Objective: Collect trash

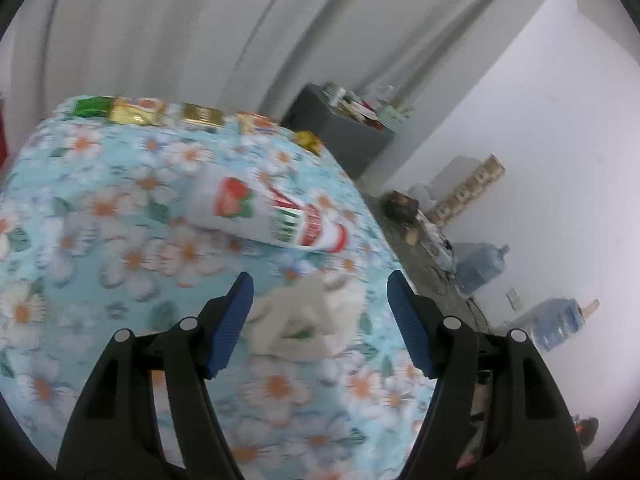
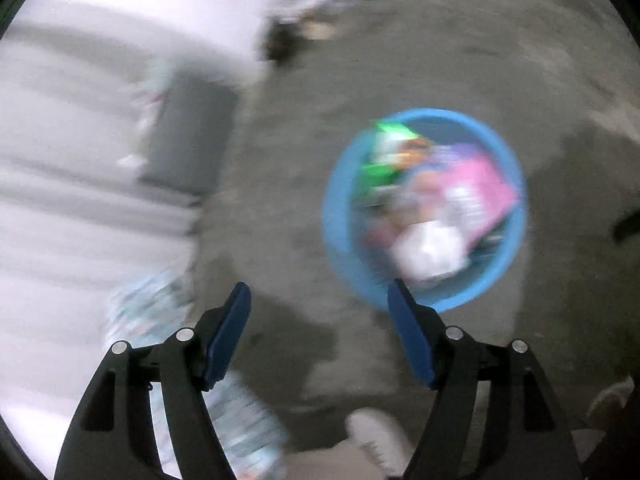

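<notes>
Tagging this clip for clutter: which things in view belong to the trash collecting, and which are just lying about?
Job:
- crumpled white tissue wad, between the open left gripper fingers
- white printed paper cup lying on its side
- round blue plastic basin holding wrappers
- open, empty right gripper

Lying about:
- clear water jugs
- dark grey cabinet
- floral blue cloth

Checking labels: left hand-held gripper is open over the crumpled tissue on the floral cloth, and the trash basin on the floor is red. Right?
Not quite: the basin is blue, not red, as the right wrist view shows. The rest holds: the left hand-held gripper is open over the crumpled tissue on the floral cloth.
</notes>
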`<move>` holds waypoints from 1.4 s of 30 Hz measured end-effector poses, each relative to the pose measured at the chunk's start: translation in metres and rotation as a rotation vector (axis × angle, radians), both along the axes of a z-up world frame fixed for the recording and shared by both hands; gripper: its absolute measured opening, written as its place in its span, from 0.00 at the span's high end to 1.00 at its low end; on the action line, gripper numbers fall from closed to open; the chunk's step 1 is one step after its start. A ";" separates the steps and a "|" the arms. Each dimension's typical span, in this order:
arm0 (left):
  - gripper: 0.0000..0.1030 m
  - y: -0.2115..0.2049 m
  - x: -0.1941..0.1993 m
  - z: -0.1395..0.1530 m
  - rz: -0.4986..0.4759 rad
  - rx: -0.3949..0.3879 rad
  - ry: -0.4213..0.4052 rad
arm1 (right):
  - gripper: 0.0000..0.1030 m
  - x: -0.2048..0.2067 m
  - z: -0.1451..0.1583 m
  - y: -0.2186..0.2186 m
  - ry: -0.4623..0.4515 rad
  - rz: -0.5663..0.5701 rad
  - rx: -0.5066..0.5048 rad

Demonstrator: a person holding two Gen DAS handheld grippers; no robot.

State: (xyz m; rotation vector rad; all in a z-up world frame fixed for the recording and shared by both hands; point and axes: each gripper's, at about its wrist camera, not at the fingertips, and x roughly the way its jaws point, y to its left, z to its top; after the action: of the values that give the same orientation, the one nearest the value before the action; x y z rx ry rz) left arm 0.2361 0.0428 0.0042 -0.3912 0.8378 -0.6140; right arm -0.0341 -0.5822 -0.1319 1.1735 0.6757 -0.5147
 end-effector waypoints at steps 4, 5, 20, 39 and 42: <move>0.36 0.023 0.002 -0.009 0.047 0.032 -0.005 | 0.31 0.053 0.064 0.077 -0.089 0.207 -0.052; 0.36 0.028 0.004 -0.011 0.051 0.045 -0.008 | 0.30 0.066 0.074 0.097 -0.116 0.261 -0.053; 0.31 -0.005 0.033 -0.012 -0.168 0.185 -0.100 | 0.29 0.265 0.104 0.330 -0.159 0.797 -0.097; 0.31 -0.010 0.010 -0.073 -0.178 0.119 0.095 | 0.32 0.426 0.076 0.442 0.231 1.403 -0.951; 0.31 -0.009 0.012 -0.074 -0.178 0.125 0.090 | 0.39 0.415 0.082 0.411 0.265 1.326 -0.835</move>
State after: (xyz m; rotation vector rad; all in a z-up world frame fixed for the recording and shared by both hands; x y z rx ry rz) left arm 0.2478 0.0338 -0.0697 -0.2336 0.9994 -0.7087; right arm 0.3814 -0.1717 -0.0495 -0.2484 1.1398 0.2150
